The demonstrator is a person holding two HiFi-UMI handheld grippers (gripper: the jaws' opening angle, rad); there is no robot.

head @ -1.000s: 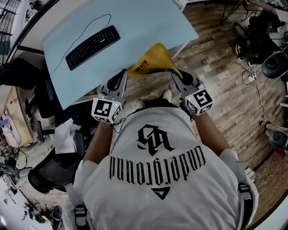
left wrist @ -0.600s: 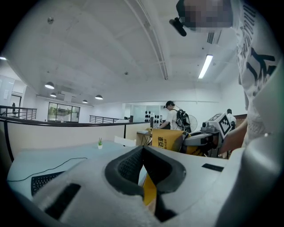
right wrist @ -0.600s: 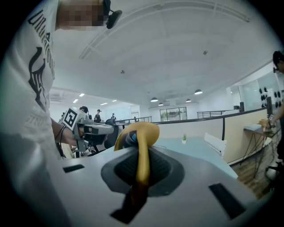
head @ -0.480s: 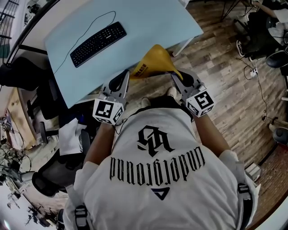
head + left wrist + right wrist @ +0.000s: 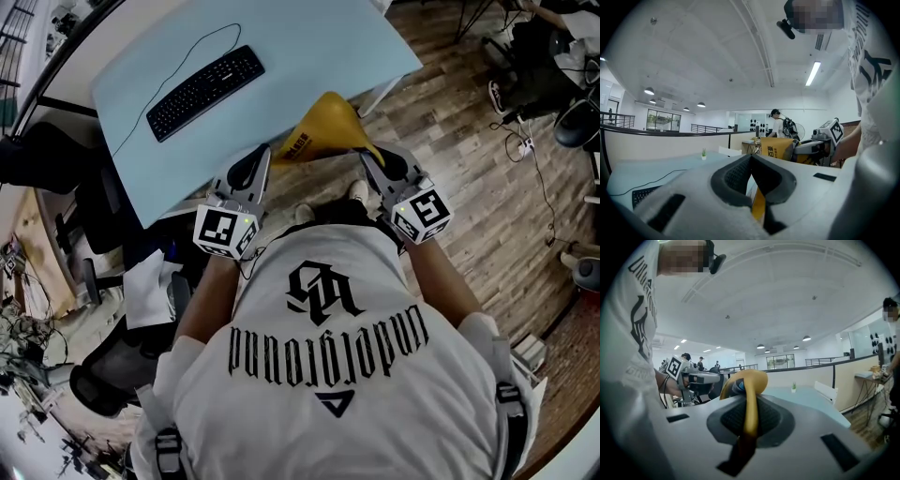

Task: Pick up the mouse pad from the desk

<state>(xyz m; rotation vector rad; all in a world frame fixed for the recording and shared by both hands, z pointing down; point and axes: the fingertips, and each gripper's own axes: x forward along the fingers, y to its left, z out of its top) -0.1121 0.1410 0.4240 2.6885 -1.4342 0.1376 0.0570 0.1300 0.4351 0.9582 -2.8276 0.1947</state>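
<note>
Yellow mouse pad [image 5: 323, 127] with dark lettering along one edge, lifted clear at the pale-blue desk's [image 5: 281, 37] near edge, bowed into an arch, both near corners pinched.

A pale blue desk [image 5: 309, 47] is standing on a wood floor [image 5: 469, 141]. A black keyboard [image 5: 206, 92] is lying slantwise on it, its thin cable [image 5: 192, 47] looping across the top.
</note>
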